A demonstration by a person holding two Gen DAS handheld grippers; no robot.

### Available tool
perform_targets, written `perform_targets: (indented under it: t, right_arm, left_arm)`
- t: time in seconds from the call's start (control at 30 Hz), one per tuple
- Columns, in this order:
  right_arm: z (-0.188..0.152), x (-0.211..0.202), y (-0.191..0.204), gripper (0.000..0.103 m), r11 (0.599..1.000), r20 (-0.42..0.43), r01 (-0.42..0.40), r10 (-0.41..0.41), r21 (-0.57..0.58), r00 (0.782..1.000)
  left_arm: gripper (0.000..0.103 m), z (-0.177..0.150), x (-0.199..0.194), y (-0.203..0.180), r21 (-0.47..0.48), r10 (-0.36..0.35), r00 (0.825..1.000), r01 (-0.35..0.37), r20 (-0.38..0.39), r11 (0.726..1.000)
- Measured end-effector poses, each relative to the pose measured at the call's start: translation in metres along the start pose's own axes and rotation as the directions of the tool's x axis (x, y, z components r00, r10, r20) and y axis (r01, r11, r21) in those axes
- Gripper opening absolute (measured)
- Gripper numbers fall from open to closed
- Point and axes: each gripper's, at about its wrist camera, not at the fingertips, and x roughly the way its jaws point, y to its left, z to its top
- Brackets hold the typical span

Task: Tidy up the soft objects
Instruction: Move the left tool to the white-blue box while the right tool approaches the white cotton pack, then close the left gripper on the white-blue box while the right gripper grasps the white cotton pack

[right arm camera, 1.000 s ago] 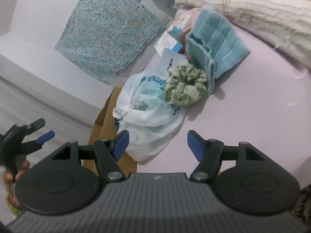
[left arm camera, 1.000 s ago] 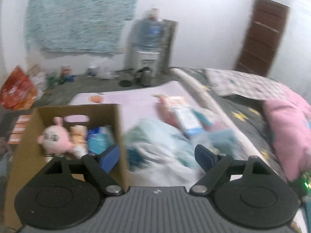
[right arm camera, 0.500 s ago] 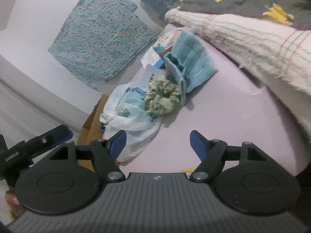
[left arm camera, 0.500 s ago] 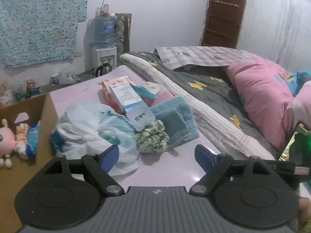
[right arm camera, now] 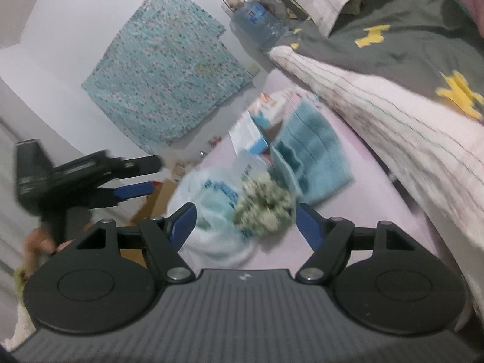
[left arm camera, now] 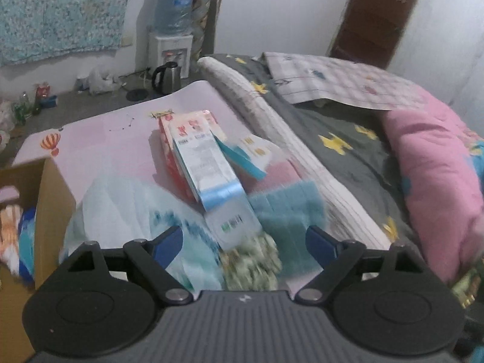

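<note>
A green-and-white scrunchie (left arm camera: 251, 264) lies on the pink mat (left arm camera: 121, 139), between a white plastic bag (left arm camera: 136, 211) and a folded blue towel (left arm camera: 287, 211). My left gripper (left arm camera: 244, 243) is open and empty, just above the scrunchie. My right gripper (right arm camera: 245, 219) is open and empty, with the scrunchie (right arm camera: 266, 205) between its fingertips' line of sight; whether it touches is unclear. The towel (right arm camera: 311, 163) and bag (right arm camera: 211, 205) show in the right wrist view, and the left gripper (right arm camera: 133, 178) appears at its left. A cardboard box (left arm camera: 45, 211) holds soft toys at left.
Tissue packs (left arm camera: 199, 157) lie behind the scrunchie on the mat. A rolled cream blanket (left arm camera: 272, 127), a grey star quilt (left arm camera: 348, 139) and a pink pillow (left arm camera: 432, 166) fill the right. A water dispenser (left arm camera: 172, 30) and kettle (left arm camera: 166, 75) stand at the back wall.
My left gripper swung from the box toward the pile and closed in on the scrunchie. My right gripper moved nearer to the scrunchie. Both stayed open.
</note>
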Motion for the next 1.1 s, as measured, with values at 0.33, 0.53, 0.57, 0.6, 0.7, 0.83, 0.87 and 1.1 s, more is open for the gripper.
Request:
perform_targets:
  t: [0.33,0.53,0.57,0.6,0.7,0.83,0.87,1.1]
  right_arm:
    - [0.148,0.094,-0.006,0.082,0.993,-0.021,0.001,0.002,0.116,1.000]
    - [0.208,0.201,-0.025,0.083,0.973,-0.208,0.165,-0.130,0.159,0.969]
    - [0.210,0.214,-0.027,0.083,0.968,-0.231,0.189,-0.149,0.164,0.961]
    - [0.212,0.227,-0.032,0.083,0.959,-0.254,0.226,-0.178,0.171,0.951]
    - [0.215,0.257,-0.047,0.083,0.927,-0.335,0.308,-0.227,0.213,0.914]
    - [0.213,0.280,-0.060,0.089,0.895,-0.402,0.365,-0.245,0.255,0.882]
    - [0.213,0.286,-0.062,0.090,0.894,-0.418,0.368,-0.241,0.257,0.876]
    - [0.207,0.324,-0.078,0.090,0.882,-0.489,0.365,-0.188,0.297,0.852]
  left_arm:
    - [0.090,0.068,0.117,0.017,-0.057,0.062,0.986,-0.071,-0.152,0.996]
    - [0.090,0.082,0.161,0.024,-0.089,0.060,0.976,-0.080,-0.208,0.993]
    - [0.090,0.082,0.167,0.025,-0.084,0.068,0.974,-0.088,-0.217,0.993]
    - [0.090,0.082,0.172,0.026,-0.082,0.073,0.972,-0.093,-0.225,0.992]
    - [0.090,0.082,0.185,0.031,-0.092,0.077,0.966,-0.102,-0.245,0.991]
    - [0.090,0.082,0.198,0.036,-0.088,0.074,0.962,-0.100,-0.264,0.991]
    - [0.090,0.081,0.200,0.037,-0.085,0.076,0.961,-0.102,-0.266,0.991]
    - [0.085,0.082,0.218,0.048,-0.132,0.074,0.953,-0.117,-0.294,0.984]
